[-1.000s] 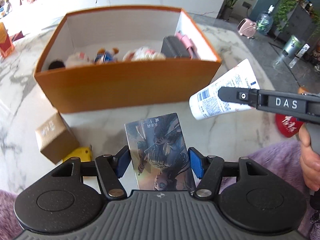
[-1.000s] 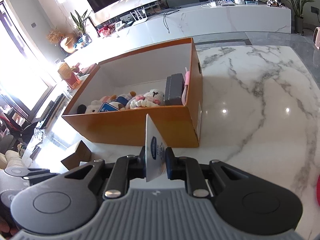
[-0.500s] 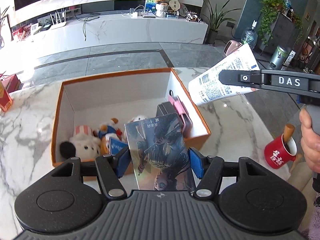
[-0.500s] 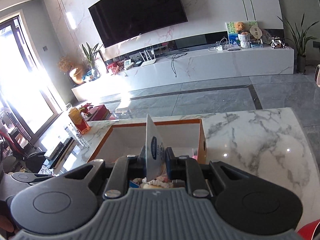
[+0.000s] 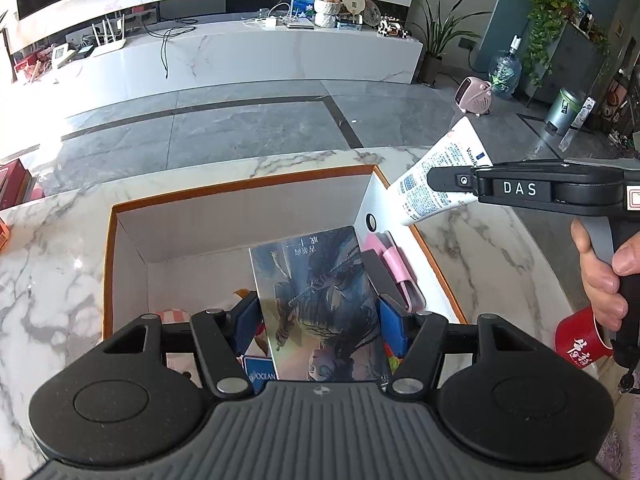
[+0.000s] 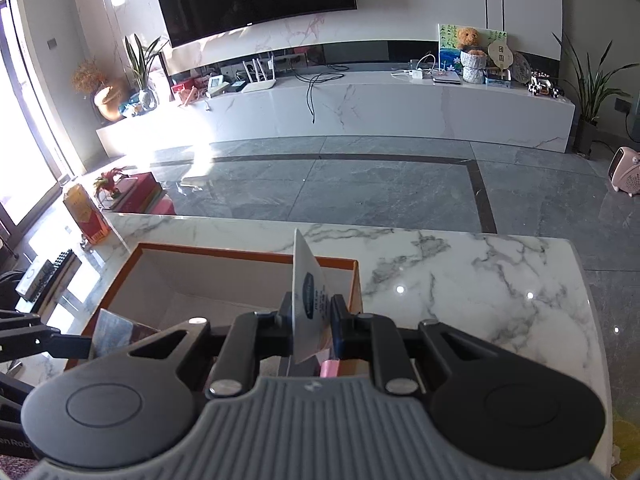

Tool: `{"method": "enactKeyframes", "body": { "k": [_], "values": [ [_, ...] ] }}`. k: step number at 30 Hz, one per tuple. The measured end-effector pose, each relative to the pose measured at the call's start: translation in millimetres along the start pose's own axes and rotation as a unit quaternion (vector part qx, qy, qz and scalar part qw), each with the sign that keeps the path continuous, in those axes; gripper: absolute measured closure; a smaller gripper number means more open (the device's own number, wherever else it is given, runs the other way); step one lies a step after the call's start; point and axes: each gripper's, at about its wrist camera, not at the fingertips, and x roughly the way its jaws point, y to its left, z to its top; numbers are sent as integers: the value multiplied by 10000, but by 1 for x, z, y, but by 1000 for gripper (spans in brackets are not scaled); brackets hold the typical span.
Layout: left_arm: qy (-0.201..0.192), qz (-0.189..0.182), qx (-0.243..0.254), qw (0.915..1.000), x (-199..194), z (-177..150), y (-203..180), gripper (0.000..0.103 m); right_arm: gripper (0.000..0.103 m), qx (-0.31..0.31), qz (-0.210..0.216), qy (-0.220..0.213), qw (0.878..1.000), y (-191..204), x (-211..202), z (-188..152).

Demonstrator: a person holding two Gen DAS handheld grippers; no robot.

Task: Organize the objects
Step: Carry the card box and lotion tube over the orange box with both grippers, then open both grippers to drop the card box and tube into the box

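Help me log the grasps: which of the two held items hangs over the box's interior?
The illustrated card in the left gripper; the white tube in the right gripper sits above the orange box rim's right corner.

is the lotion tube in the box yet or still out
Out. The right gripper is shut on the lotion tube, holding it in the air at the orange box right rim.

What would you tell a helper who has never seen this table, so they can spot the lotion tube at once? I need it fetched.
Find the orange box on the marble table; above its right-hand wall hangs the right hand-held gripper. Clamped in it is the lotion tube, white, flattened, with blue print. The left hand-held gripper holds a dark picture card instead.
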Motion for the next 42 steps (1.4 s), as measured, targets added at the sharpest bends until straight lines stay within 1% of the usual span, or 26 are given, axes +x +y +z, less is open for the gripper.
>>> {"method": "enactKeyframes", "body": {
  "k": [3,10,13,17,21,25,31,34,35,37,42],
  "values": [
    [44,-18,-19,10000,9,5,5,31,86,-112,-87,117,9998,0,16,6],
    [170,-49,-78,9998,28,13,15,31,86,-338,-58,441,9984,11,55,16],
    [223,-68,-73,9997,36,17,19,31,86,-485,-338,655,9961,18,77,17],
    [288,-94,-5,9995,45,22,21,31,86,-790,-682,817,9912,25,102,16],
    [435,-116,106,9989,58,26,23,31,86,-941,-836,988,9871,25,121,14],
    [664,-204,21,9976,71,29,28,31,85,-1015,-897,1126,9844,23,135,12],
    [829,-332,-85,9960,85,32,29,31,85,-1171,-871,1169,9824,27,142,9],
    [848,-303,-149,9958,92,33,29,31,85,-1122,-851,1142,9834,27,141,9],
    [850,-312,-192,9957,93,34,30,31,85,-1100,-845,1089,9843,27,138,10],
    [868,-357,-266,9952,97,35,32,31,78,-1019,-812,925,9871,25,128,12],
    [938,-436,-444,9937,107,38,32,31,77,-1005,-755,612,9902,26,102,13]
  ]
}}
